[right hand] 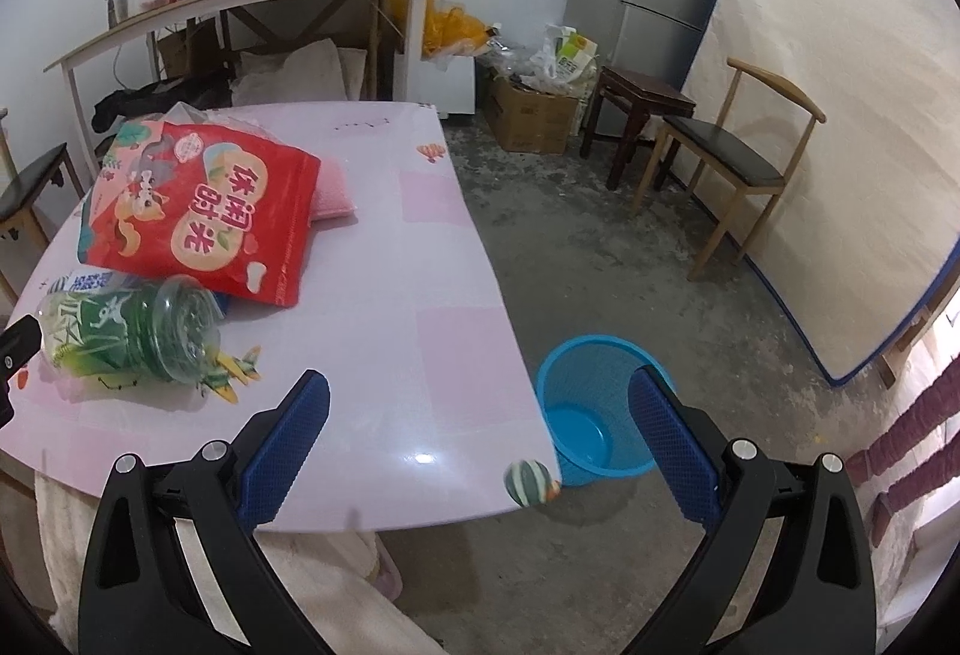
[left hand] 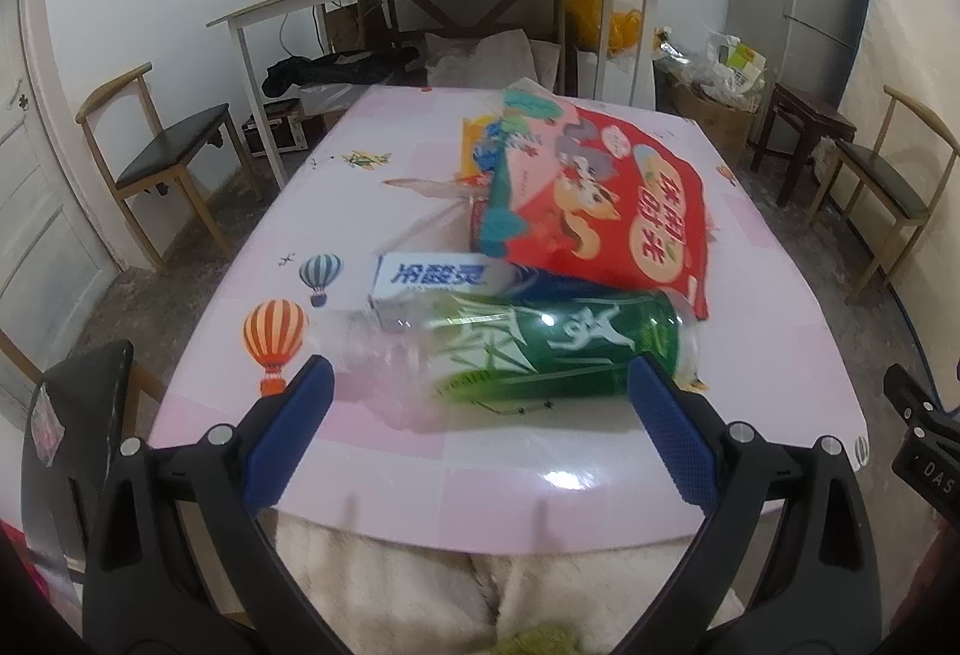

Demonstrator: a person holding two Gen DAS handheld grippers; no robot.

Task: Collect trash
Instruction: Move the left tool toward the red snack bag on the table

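Left wrist view: the left gripper (left hand: 480, 397) is spread wide, its blue ribbed pads holding nothing. It hangs over the near edge of the pink glossy table (left hand: 372, 427) printed with balloons; a cream fleece cloth hangs below that edge. The clear plastic bottle with a green label (left hand: 540, 349) lies on its side just beyond the fingertips, crossing the gap between them, not touched. Behind it, touching or nearly so, lies a white and blue toothpaste carton (left hand: 444, 283). A red snack bag with cartoon print (left hand: 600, 199) rests on top of both, tilted. The table's left half is bare, and bare surface also lies between bottle and near edge. A wooden chair with a dark seat (left hand: 174, 144) stands well off the left edge.

Right wrist view: the right gripper (right hand: 480, 409) is likewise fully spread and empty. It straddles the table's right near corner: the left finger is over the tabletop, the right finger over the floor. A round blue plastic waste bin (right hand: 591, 409) stands upright on the concrete floor just beside that corner, appearing between the fingers, its inside empty. The bottle, bag and carton lie well to the left. The table's right strip and the floor past the bin are open.
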